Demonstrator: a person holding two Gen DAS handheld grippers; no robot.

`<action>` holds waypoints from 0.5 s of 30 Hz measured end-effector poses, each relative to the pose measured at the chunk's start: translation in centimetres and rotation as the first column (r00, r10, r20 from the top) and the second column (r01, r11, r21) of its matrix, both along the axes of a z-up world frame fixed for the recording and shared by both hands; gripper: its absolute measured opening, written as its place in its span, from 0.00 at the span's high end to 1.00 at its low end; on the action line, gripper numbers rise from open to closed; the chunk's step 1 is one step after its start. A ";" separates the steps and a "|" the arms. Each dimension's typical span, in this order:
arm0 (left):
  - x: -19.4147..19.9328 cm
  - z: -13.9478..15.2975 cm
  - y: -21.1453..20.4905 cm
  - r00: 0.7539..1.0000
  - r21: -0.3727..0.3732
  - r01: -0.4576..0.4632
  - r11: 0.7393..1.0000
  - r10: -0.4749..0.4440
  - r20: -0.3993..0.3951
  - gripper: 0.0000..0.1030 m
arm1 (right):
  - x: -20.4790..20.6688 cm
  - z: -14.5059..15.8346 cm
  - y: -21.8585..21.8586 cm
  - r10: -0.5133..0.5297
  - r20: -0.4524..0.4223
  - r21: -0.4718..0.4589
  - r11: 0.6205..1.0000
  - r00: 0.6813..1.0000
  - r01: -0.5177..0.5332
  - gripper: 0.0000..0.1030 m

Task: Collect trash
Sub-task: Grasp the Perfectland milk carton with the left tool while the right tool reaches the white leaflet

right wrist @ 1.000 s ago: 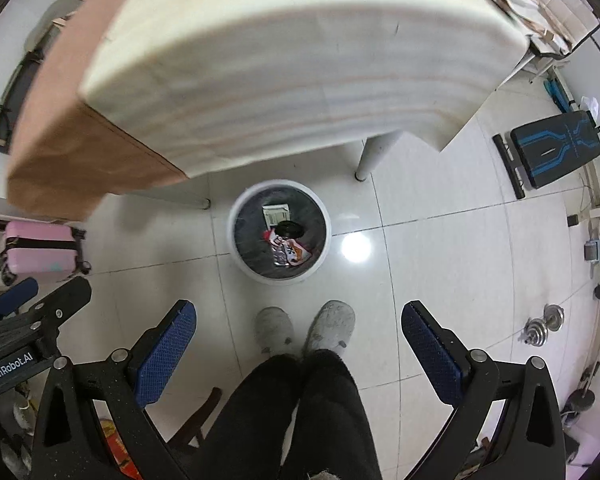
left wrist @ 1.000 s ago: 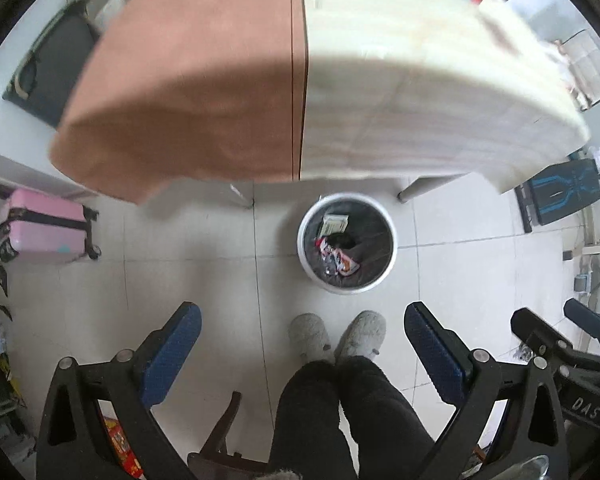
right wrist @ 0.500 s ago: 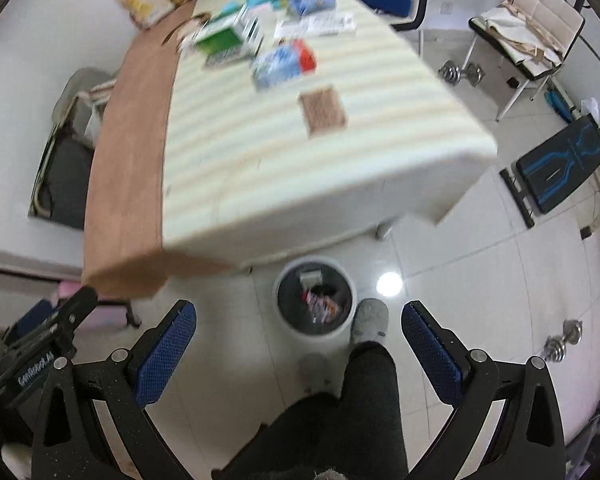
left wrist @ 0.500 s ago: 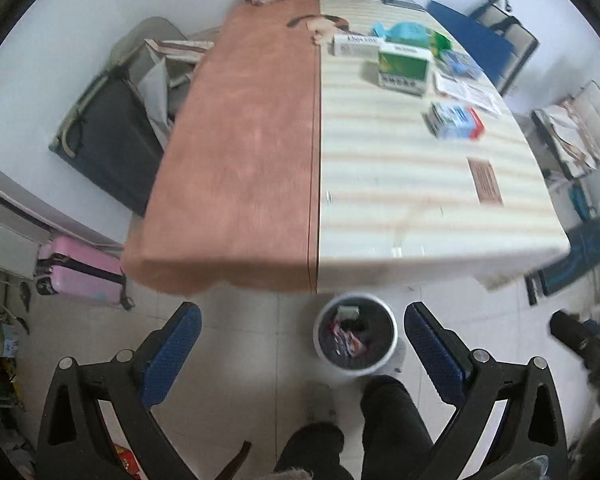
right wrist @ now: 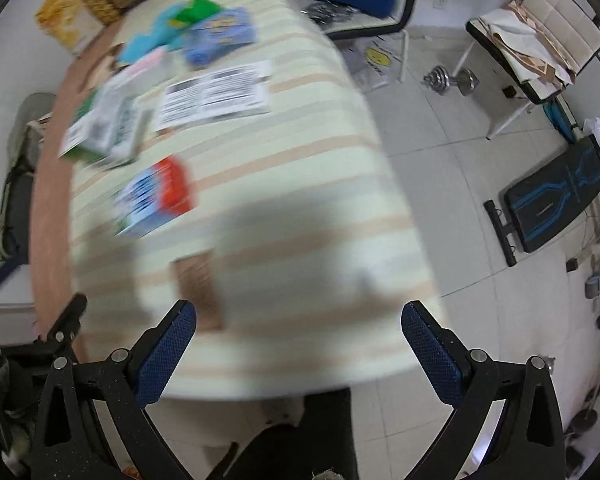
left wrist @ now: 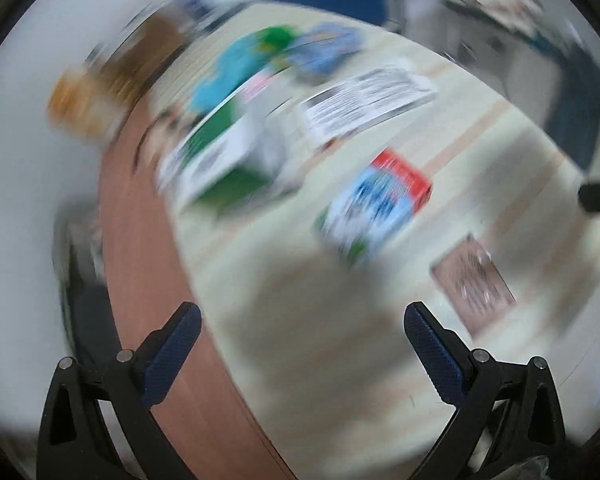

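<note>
Both wrist cams above table (left wrist: 340, 360), angled down; shared: red-blue box (right wrist: 156, 196), leaflet (left wrist: 368, 100).

Near striped table (right wrist: 300, 208) lies bare; boxes (right wrist: 156, 196) crowd farther back.

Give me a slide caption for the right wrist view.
Open right gripper hovers over the striped table, with a red-and-blue box and printed sheet ahead.
</note>
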State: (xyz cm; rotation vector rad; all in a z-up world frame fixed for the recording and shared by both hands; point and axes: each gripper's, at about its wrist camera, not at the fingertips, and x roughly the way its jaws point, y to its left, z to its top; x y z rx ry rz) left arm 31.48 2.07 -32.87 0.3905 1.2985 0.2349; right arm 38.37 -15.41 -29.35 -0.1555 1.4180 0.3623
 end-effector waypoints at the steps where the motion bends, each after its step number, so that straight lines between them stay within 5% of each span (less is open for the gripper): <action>1: 1.0 -0.5 -0.5 0.999 0.023 0.043 0.999 -0.042 -0.011 0.00 | 1.3 -0.7 -0.6 -0.007 -0.008 -0.014 1.000 1.000 0.007 0.00; 7: 6.2 -4.1 -2.2 0.966 -0.032 0.214 0.976 -0.217 -0.140 0.00 | 5.6 -3.2 -3.0 -0.045 -0.065 -0.021 0.999 0.997 0.044 0.00; 8: 6.8 -4.6 -2.3 0.961 -0.054 0.222 0.973 -0.228 -0.154 0.09 | 6.2 -3.6 -3.3 -0.047 -0.075 -0.022 0.999 0.996 0.045 0.00; 10: 7.6 -5.3 -2.3 0.954 -0.111 0.216 0.970 -0.234 -0.187 0.49 | 7.1 -3.9 -3.6 -0.047 -0.089 -0.021 0.999 0.995 0.046 0.00; 15: 7.2 -4.7 -0.6 0.979 -0.206 0.067 0.976 -0.104 -0.176 0.49 | 8.3 -3.8 -3.6 -0.021 -0.097 -0.009 1.000 0.995 0.021 0.00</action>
